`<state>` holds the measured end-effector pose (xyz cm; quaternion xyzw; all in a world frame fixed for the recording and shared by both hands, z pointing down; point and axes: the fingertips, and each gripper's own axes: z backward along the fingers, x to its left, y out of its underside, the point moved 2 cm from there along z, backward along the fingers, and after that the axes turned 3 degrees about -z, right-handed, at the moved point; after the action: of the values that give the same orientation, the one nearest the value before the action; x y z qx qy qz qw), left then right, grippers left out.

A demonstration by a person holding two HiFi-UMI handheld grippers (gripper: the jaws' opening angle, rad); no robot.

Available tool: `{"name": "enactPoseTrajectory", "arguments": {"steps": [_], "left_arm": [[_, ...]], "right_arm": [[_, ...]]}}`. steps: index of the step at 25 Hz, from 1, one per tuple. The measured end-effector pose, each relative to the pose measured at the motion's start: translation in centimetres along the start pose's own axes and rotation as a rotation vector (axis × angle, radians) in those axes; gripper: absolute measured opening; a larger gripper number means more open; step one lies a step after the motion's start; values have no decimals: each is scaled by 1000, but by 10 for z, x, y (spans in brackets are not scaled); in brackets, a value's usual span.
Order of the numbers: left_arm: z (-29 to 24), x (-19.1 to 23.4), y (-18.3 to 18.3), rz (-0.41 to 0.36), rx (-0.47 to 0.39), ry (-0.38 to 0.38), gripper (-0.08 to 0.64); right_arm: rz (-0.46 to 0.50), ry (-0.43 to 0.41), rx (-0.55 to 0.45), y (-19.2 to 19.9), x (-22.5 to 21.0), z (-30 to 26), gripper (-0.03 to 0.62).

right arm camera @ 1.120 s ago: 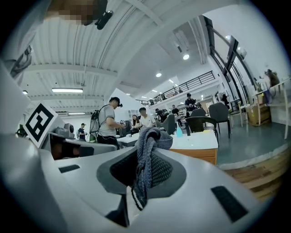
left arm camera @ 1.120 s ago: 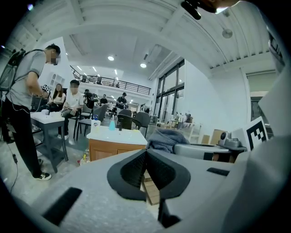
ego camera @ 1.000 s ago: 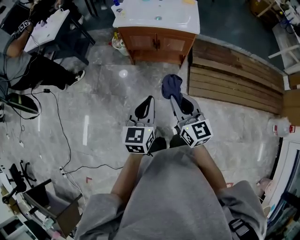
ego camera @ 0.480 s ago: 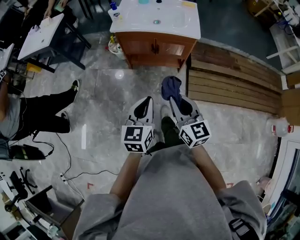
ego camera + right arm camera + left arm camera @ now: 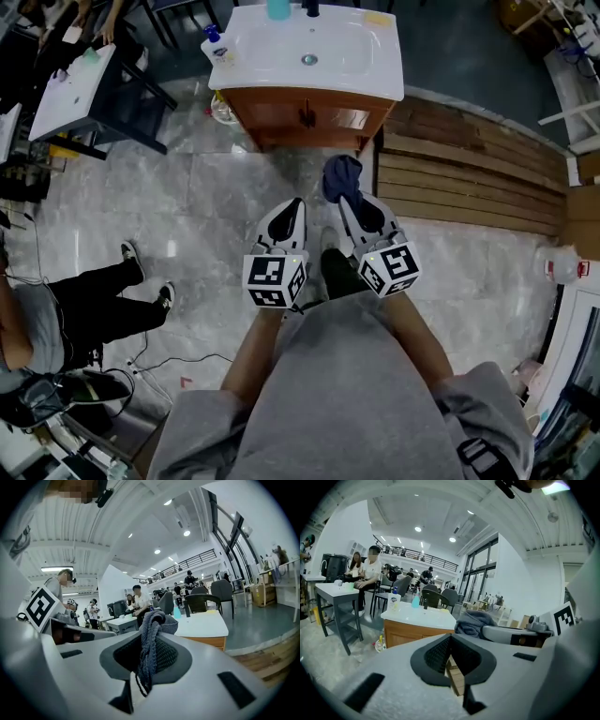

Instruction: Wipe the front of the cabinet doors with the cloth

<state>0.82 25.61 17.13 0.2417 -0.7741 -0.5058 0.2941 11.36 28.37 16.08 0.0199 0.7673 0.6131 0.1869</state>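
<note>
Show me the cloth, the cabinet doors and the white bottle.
cloth (image 5: 342, 176): head view, its bunched middle.
cabinet doors (image 5: 279, 118): head view, wood front beside the handles.
white bottle (image 5: 215, 44): head view, its body.

Knitted cloth (image 5: 341, 175), wooden cabinet doors (image 5: 323, 117), glossy marble-look floor (image 5: 202, 202).

Head view: polished grey stone floor (image 5: 216, 206) across centre and left, flecked with pale glints of light; slatted wooden decking (image 5: 469, 178) at right; white table (image 5: 75, 75) on dark legs at upper left.

Left gripper view: white wall (image 5: 342, 541) at left; round ceiling lights (image 5: 418, 528) at top centre; railed mezzanine (image 5: 422, 564) just below; tall glazed front (image 5: 480, 581) right of centre; dark chairs (image 5: 432, 597) mid-frame.

Right gripper view: tall windows (image 5: 234, 536) at upper right; grey floor (image 5: 262, 625) at right edge.
</note>
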Motion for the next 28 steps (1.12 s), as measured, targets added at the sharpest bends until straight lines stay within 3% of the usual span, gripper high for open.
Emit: {"name": "enactPoseTrajectory", "arguments": {"steps": [15,28], "left_arm": [[-117,25,-28,15,68,-7,8],[-152,110,-17,17,111,-47,8]], "right_arm": [[-68,4,33,-20,-95,-77,51],[-88,25,81,7,-100,-151,51]]}}
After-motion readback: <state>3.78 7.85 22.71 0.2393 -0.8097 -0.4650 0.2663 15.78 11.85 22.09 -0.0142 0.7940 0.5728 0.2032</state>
